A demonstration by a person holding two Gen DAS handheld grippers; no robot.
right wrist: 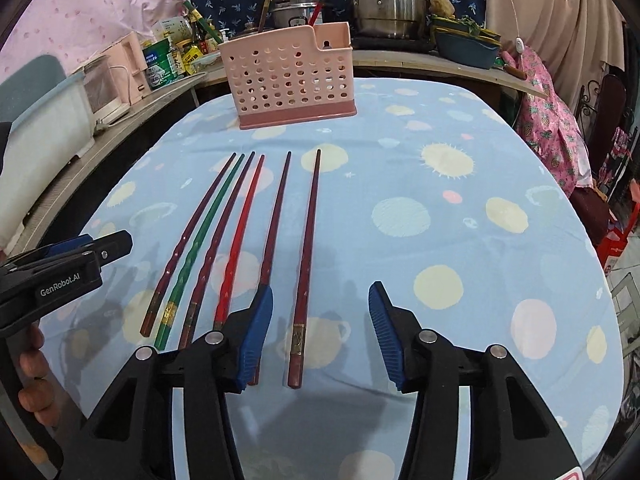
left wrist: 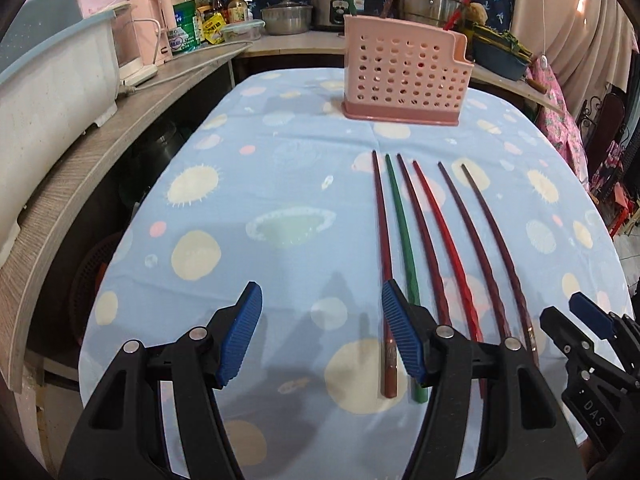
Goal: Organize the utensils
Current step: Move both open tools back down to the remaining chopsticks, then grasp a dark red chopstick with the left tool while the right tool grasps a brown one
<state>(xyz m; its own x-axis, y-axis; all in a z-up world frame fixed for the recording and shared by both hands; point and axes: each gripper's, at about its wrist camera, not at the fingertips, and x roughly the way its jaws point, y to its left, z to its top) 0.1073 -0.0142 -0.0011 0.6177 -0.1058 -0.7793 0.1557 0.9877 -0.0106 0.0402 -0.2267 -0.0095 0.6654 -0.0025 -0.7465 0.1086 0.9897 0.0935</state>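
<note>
**Jaws apart over the chopstick row, nothing gripped**

Jaws of both grippers stand apart and empty. Right gripper: the outermost dark chopstick lies on the cloth between its blue pads, thick end nearest, neither pad touching it as far as the right wrist view shows. The next chopstick over passes under the left-hand pad. Left gripper: bare cloth between the pads; its right-hand pad sits over the leftmost dark chopstick.

Six chopsticks lie side by side on the blue patterned surface, tips pointing away: dark, green chopstick, dark, red chopstick, dark, dark. Spacing is tight on the left, wider on the right.

Beyond the tips stands the pink perforated holder, upright, well apart from the row; a few sticks already stand in it.

Judgement: approach step of a pick, right side better lined up. Next move calls for lowering until the pads flank one stick only, closing, then a lift and carry to the holder. Risk: catching the neighbouring stick as well.
</note>
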